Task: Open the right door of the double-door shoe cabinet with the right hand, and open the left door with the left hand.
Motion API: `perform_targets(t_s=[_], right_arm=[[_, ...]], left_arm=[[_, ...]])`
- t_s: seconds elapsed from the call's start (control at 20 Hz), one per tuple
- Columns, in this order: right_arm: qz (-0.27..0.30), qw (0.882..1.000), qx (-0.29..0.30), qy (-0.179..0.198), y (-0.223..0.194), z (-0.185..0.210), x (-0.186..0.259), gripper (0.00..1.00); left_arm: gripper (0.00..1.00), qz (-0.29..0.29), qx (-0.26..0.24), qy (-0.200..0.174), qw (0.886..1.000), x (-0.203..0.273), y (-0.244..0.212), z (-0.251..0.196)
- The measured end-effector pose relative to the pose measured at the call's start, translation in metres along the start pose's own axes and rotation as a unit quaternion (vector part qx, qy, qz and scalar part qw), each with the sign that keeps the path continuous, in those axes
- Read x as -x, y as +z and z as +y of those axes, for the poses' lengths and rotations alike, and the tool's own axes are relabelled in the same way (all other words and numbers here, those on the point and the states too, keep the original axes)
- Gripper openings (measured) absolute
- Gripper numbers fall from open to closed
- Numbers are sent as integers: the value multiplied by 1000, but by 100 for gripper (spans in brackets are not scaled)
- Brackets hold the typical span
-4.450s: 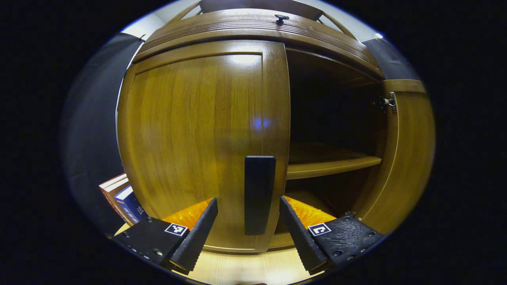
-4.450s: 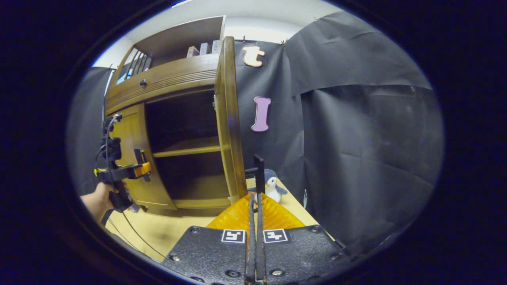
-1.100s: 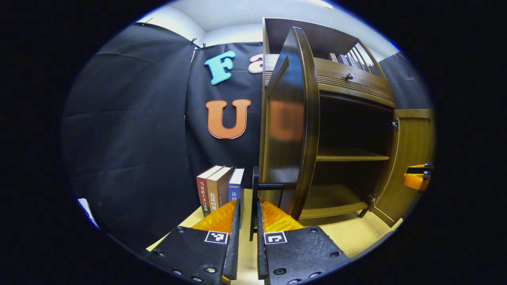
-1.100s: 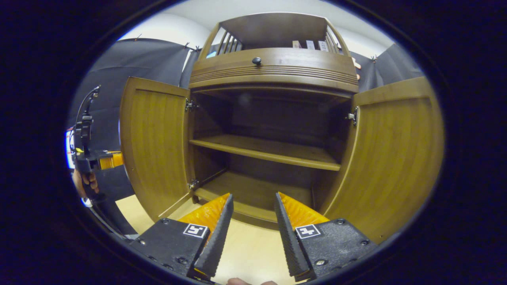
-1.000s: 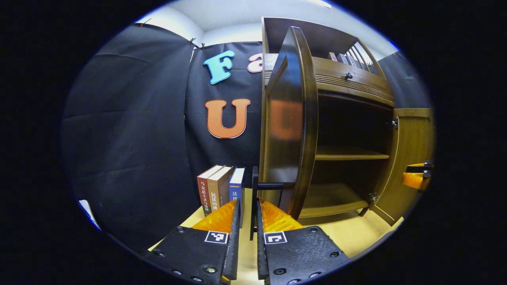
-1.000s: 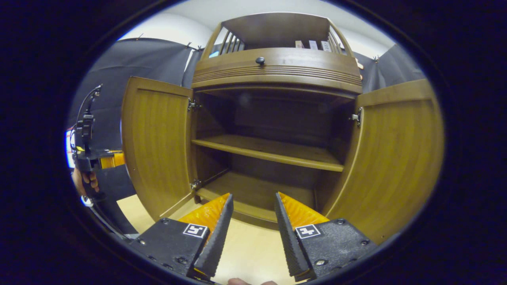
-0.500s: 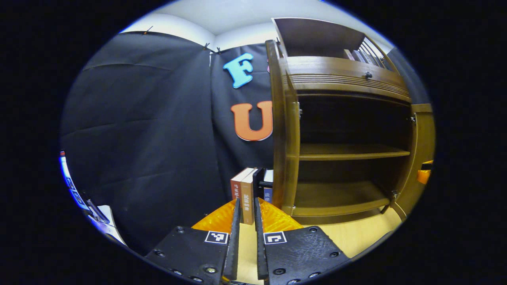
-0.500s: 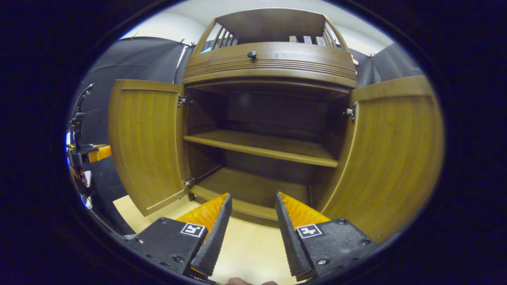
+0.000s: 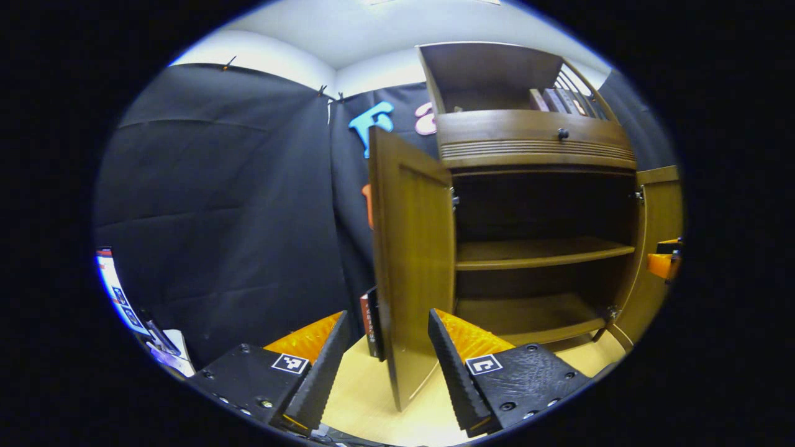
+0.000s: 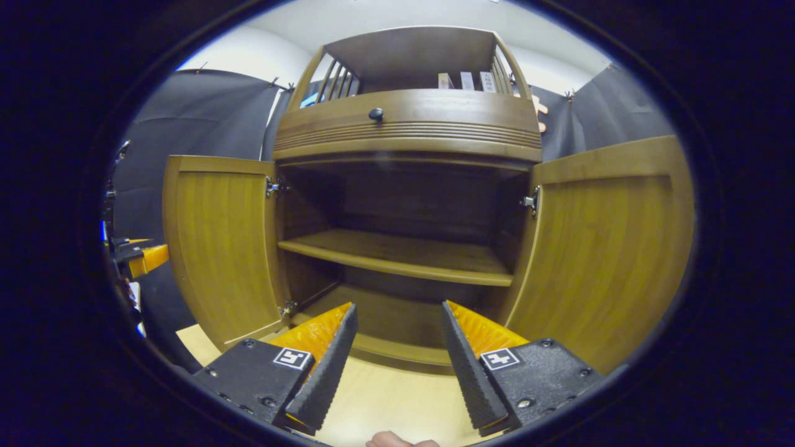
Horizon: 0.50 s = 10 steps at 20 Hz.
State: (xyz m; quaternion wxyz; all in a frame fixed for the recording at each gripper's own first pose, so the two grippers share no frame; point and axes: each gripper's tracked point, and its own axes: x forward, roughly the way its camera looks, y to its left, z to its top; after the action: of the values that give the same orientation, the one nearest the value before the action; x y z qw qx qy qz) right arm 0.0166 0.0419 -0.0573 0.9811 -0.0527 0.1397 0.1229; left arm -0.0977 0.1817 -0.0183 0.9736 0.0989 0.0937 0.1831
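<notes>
Left gripper view: my left gripper (image 9: pixel 385 360) sits at 6 o'clock with its fingers spread wide and nothing between the pads; the free edge of the left door (image 9: pixel 413 261) stands in the gap beyond them but I'm not touching it. That door is swung out, edge-on toward me, from center toward 6 o'clock. The shoe cabinet (image 9: pixel 534 149) fills 1 to 4 o'clock, its inside dark, with a shelf (image 9: pixel 540 251) across the middle at 3 o'clock. The right door (image 9: pixel 658 248) hangs open at 3 o'clock, with my right gripper (image 9: pixel 663 264) peeking in just beside it at the view's edge. Some books (image 9: pixel 369 320) stand behind the left door near 6 o'clock, on the table (image 9: pixel 360 397). Right gripper view: my right gripper (image 10: pixel 397 366) at 6 o'clock is also spread, holding nothing, aimed at the open cabinet (image 10: pixel 407 124). Left door (image 10: pixel 223 242) wide open at 9 o'clock, right door (image 10: pixel 605 248) wide open at 3 o'clock, shelf (image 10: pixel 397 254) bare at center. My left gripper (image 10: pixel 140 257) shows at 9 o'clock, far edge. Judgement: both doors look fully open, both tools let go, so the task reads done; all that's left is maybe backing my hands away.
</notes>
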Motion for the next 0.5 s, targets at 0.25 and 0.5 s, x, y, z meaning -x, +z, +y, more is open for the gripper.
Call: perform_targets(t_s=[0.25,0.5], right_arm=[[6,1000,-5,17,-3,-6,5,85],[-20,1000,-17,7,12,-19,13,87]], left_arm=[[94,-10,-16,-74,997,3,14,-75],[96,-23,5,-113,993,5,31,-125]])
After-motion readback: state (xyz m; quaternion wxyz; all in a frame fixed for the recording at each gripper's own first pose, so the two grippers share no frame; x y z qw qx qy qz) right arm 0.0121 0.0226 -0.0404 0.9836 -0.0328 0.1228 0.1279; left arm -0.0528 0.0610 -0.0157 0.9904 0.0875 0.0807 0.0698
